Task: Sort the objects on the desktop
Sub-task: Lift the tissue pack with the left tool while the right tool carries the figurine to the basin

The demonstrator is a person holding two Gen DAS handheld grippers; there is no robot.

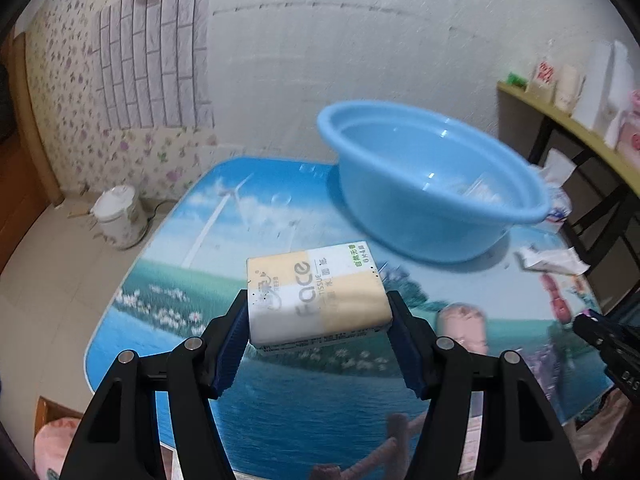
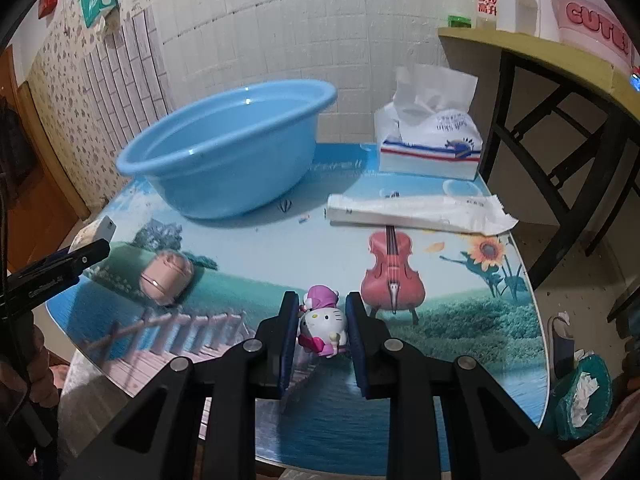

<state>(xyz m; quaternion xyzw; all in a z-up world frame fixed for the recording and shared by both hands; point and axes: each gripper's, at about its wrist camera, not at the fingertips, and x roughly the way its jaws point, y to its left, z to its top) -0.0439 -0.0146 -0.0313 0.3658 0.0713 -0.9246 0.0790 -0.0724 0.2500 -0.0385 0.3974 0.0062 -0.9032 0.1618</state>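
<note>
left gripper (image 1: 318, 320) fingers clamp soft, light tissue pack (image 1: 316, 300) by its sides | right gripper (image 2: 323, 330) fingers close around small hard cat figure (image 2: 323, 326), probably slippery | basin (image 2: 228, 152) near

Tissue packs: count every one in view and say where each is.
2: the small Face tissue pack is clamped in the left gripper; the open tissue pack stands at the table's far edge. Others may be hidden.

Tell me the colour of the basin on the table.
Light blue basin; the right wrist view shows it best.
</note>
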